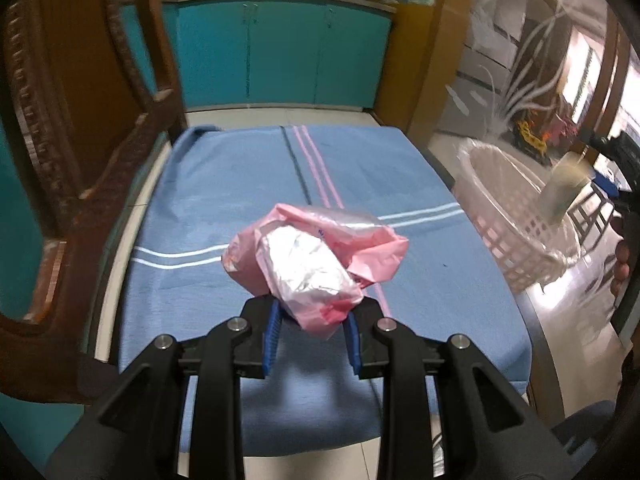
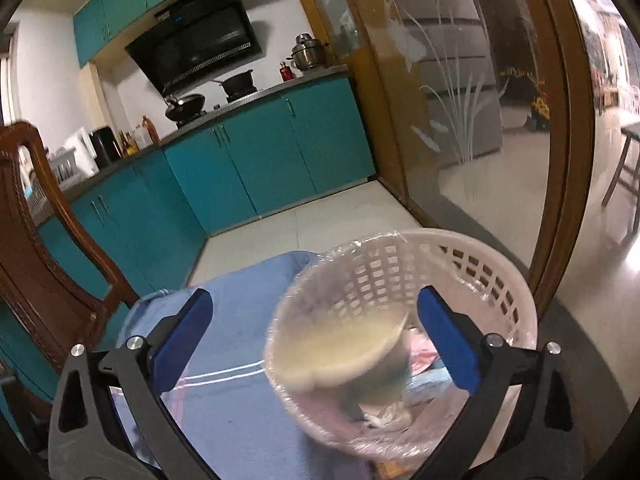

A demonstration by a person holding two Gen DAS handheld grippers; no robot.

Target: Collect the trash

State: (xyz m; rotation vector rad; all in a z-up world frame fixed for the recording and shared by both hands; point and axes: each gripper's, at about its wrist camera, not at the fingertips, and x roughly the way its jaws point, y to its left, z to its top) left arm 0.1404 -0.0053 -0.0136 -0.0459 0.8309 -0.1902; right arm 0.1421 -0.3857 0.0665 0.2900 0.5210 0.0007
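Note:
My left gripper [image 1: 312,332] is shut on a crumpled pink plastic bag with silver foil inside [image 1: 308,264] and holds it above the blue striped cloth [image 1: 224,208] on the table. My right gripper [image 2: 320,336] is open, and a blurred pale plastic cup [image 2: 340,348] hangs between its wide-apart blue pads [image 2: 444,332] over the white lattice basket [image 2: 480,276]. The basket is lined with clear plastic and holds some trash. In the left wrist view the basket [image 1: 516,216] stands at the table's right edge with the cup [image 1: 564,188] above it.
A carved wooden chair [image 1: 80,152] stands close at the left of the table. Teal kitchen cabinets [image 1: 280,52] lie beyond. A glass door with a wooden frame [image 2: 460,92] is at the right.

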